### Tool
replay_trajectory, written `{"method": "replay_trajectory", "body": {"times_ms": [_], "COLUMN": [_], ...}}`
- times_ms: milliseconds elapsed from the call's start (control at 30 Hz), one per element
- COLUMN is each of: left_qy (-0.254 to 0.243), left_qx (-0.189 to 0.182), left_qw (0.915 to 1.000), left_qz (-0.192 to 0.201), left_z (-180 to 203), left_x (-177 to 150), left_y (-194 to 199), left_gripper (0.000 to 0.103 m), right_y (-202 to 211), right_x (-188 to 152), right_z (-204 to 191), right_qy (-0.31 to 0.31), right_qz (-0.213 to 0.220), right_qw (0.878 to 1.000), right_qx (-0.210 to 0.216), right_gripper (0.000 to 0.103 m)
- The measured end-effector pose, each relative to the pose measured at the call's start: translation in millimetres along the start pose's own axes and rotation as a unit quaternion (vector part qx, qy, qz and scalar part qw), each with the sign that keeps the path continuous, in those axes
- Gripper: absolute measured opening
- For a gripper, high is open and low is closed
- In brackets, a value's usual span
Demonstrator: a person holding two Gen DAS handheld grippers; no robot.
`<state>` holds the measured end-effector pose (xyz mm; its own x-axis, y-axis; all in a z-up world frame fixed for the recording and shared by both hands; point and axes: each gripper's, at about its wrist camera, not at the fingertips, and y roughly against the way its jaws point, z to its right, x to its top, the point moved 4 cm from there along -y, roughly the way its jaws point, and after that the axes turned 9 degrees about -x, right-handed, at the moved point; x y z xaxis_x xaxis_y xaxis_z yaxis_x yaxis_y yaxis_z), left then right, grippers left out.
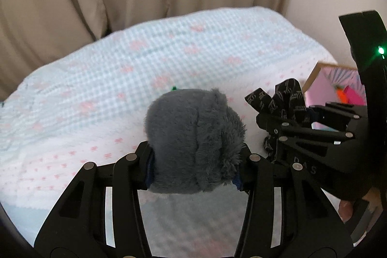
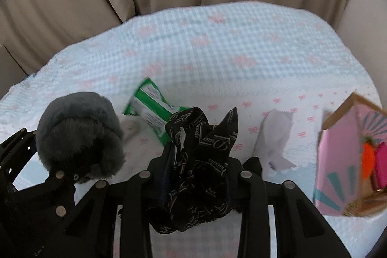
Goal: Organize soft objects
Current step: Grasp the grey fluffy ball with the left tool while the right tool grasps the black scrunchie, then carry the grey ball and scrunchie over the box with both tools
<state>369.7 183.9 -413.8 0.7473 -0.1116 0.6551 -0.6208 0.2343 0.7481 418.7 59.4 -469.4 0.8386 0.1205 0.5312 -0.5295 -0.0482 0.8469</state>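
My left gripper (image 1: pixel 194 161) is shut on a grey fluffy plush piece (image 1: pixel 193 137) and holds it above the bed; it also shows in the right wrist view (image 2: pixel 79 134). My right gripper (image 2: pixel 198 168) is shut on a black cloth with white script print (image 2: pixel 200 156), also held above the bed; the cloth shows in the left wrist view (image 1: pixel 278 103) at the right. The two grippers are side by side, left one to the left.
The bed (image 2: pixel 217 45) has a white and light-blue cover with pink bows. A green and white packet (image 2: pixel 150 108) and a white cloth (image 2: pixel 275 137) lie on it. A pink open box (image 2: pixel 343 161) with orange and pink items stands at the right. Beige curtains hang behind.
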Motion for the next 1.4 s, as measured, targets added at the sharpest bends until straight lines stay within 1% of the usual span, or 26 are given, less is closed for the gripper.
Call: {"method": "replay_trajectory", "body": {"times_ms": [100, 167, 233, 333, 433, 567, 700, 733, 800, 900, 1000, 1067, 1133, 1167, 1200, 1267, 1400], "left_qy": [0.006, 0.013, 0.022, 0.030, 0.037, 0.019, 0.015, 0.019, 0.022, 0.022, 0.021, 0.021, 0.026, 0.031, 0.033, 0.037, 0.040], "left_qx": [0.003, -0.001, -0.006, -0.007, -0.015, -0.022, -0.032, -0.041, -0.056, -0.065, -0.072, -0.075, -0.078, -0.078, -0.077, -0.073, -0.067], "left_qw": [0.9999, 0.9999, 0.9996, 0.9994, 0.9989, 0.9991, 0.9984, 0.9978, 0.9969, 0.9963, 0.9961, 0.9962, 0.9961, 0.9961, 0.9962, 0.9965, 0.9968], "left_qz": [0.009, 0.007, 0.014, 0.018, 0.024, 0.033, 0.045, 0.049, 0.050, 0.051, 0.045, 0.038, 0.033, 0.027, 0.022, 0.013, -0.021], "left_z": [7, 13, 18, 33, 53, 94, 137, 151, 176, 220, 263, 291, 309, 322, 330, 341, 361], "left_x": [15, 25, 33, 42, 51, 62, 76, 80, 86, 94, 101, 104, 106, 108, 110, 112, 115], "left_y": [35, 57, 76, 102, 125, 149, 157, 159, 158, 154, 140, 124, 109, 95, 86, 65, 14], "left_gripper": [0.044, 0.044, 0.044, 0.044, 0.044, 0.044, 0.044, 0.044, 0.044, 0.044, 0.044, 0.044, 0.044, 0.044, 0.044, 0.044, 0.044], "right_y": [36, 57, 81, 120, 149, 191, 221, 227, 239, 250, 255, 254, 248, 247, 241, 235, 200], "right_x": [8, 13, 17, 19, 22, 23, 20, 19, 16, 11, 6, 2, 1, -1, 0, 0, 4], "right_z": [2, 4, 7, 13, 25, 58, 99, 111, 139, 183, 229, 253, 284, 294, 309, 325, 359], "right_qy": [-0.010, -0.016, -0.022, -0.027, -0.044, -0.067, -0.084, -0.087, -0.092, -0.096, -0.092, -0.092, -0.092, -0.091, -0.089, -0.083, -0.077], "right_qz": [0.010, 0.016, 0.021, 0.037, 0.049, 0.071, 0.089, 0.090, 0.094, 0.093, 0.088, 0.085, 0.079, 0.076, 0.071, 0.066, 0.044], "right_qw": [1.000, 1.000, 0.999, 0.999, 0.998, 0.995, 0.992, 0.992, 0.991, 0.991, 0.991, 0.992, 0.992, 0.993, 0.993, 0.994, 0.996], "right_qx": [0.006, 0.008, 0.012, 0.013, 0.012, 0.003, -0.010, -0.012, -0.017, -0.021, -0.027, -0.027, -0.028, -0.028, -0.025, -0.022, -0.012], "right_gripper": [0.031, 0.031, 0.031, 0.031, 0.031, 0.031, 0.031, 0.031, 0.031, 0.031, 0.031, 0.031, 0.031, 0.031, 0.031, 0.031, 0.031]}}
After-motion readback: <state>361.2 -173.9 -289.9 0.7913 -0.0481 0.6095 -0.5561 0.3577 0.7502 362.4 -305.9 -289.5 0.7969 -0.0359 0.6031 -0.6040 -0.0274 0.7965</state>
